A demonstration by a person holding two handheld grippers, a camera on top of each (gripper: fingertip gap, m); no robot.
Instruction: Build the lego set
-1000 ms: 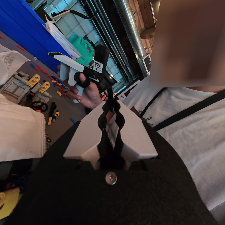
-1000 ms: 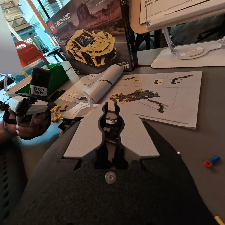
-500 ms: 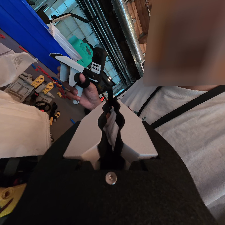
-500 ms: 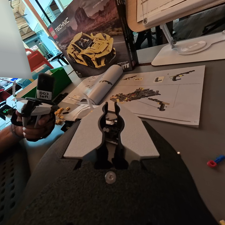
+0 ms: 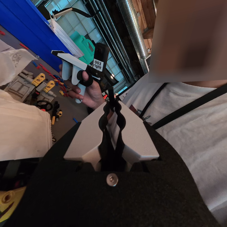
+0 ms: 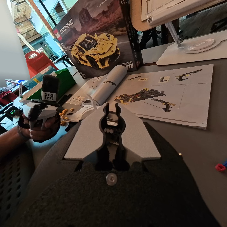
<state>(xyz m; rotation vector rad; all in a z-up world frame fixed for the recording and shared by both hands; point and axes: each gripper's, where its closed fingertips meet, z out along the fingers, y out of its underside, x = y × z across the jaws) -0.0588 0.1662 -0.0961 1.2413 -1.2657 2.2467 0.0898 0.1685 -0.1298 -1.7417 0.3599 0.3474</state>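
- A thin black Lego piece (image 5: pixel 111 97) is pinched at the tips of the left gripper (image 5: pixel 112 106), whose fingers (image 5: pixel 90 132) are closed on it, raised before a person's white shirt (image 5: pixel 184 129).
- The right gripper (image 6: pixel 112 105) is held over a dark, partly built Lego assembly (image 6: pixel 112 130) seen between its fingers (image 6: pixel 90 132); their tips are narrowly parted, and whether anything is gripped cannot be told.
- Just beyond, an open instruction booklet (image 6: pixel 165 98) is laid flat on the grey tabletop (image 6: pixel 184 141).
- Small yellow Lego pieces (image 6: pixel 64 113) are scattered beside the booklet's left edge.
- A red-and-blue pin (image 6: pixel 221 167) lies apart at the right.
- At the rear, the Lego set box (image 6: pixel 98 43) is stood upright, a yellow car pictured on it.
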